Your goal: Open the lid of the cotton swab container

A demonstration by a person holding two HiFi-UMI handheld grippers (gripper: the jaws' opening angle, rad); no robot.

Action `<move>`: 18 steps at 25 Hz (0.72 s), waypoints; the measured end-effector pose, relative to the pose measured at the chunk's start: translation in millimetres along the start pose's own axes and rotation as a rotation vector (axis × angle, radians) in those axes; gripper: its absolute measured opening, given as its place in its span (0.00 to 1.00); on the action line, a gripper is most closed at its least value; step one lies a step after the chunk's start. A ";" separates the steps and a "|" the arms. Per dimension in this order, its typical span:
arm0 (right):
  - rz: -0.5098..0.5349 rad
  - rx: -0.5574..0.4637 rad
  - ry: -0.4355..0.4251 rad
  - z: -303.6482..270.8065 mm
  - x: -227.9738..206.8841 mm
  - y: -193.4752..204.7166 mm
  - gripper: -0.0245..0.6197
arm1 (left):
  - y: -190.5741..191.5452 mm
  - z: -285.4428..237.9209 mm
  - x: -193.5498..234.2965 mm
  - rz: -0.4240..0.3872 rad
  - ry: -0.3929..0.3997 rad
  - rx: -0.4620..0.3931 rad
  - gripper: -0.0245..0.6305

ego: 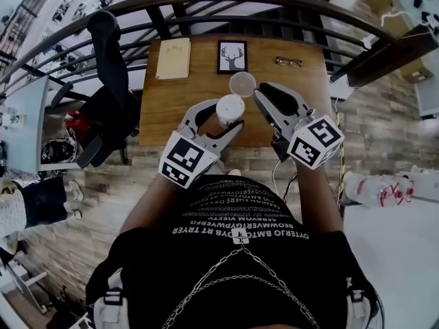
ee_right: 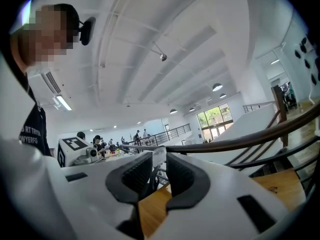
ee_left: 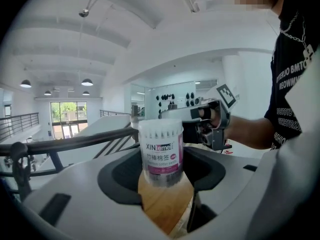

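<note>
In the centre of the head view, the cotton swab container (ego: 230, 107) is held upright above the wooden table (ego: 206, 74), pinched between the jaws of the left gripper (ego: 223, 117). Just above it in the frame, its clear lid (ego: 242, 83) is off the container, clamped by its edge in the nearly closed jaws of the right gripper (ego: 258, 92).

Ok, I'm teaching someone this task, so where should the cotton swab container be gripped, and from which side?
Probably grip the cotton swab container on the lower half of its round wall, from the side, as the left gripper does. It stands upright with its top open, so that keeps the swabs clear.
</note>
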State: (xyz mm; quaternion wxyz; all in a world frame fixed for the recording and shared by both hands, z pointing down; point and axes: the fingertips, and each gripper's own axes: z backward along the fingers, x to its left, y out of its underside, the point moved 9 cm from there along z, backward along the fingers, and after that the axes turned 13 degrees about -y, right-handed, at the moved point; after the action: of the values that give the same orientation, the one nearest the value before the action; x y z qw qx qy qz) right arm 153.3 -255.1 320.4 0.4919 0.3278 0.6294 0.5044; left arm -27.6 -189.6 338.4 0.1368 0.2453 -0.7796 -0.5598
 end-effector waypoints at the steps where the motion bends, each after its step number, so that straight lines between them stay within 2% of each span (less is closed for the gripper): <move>1: 0.006 -0.018 0.008 4.2 -0.7 -0.9 0.17 | 0.8 -0.6 2.5 0.008 -0.023 0.003 0.44; 4: 0.047 -0.042 0.059 22.3 -2.2 -1.7 0.15 | 3.9 2.9 15.1 0.035 -0.117 0.007 0.44; 8: 0.146 0.010 0.219 52.3 -7.0 1.9 0.09 | 0.6 15.6 37.0 0.027 -0.231 -0.003 0.45; 14: 0.188 0.031 0.391 100.6 -12.9 3.7 0.06 | -0.5 36.6 62.3 0.053 -0.305 -0.014 0.45; 18: 0.186 0.050 0.434 114.2 -14.7 4.5 0.06 | 0.0 45.0 67.7 0.062 -0.325 -0.013 0.45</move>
State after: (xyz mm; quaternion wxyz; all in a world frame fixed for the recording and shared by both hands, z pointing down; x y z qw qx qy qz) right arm 265.9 -231.5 328.1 0.2886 0.2802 0.6997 0.5905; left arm -106.6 -189.6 319.2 0.0277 0.1266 -0.7950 -0.5926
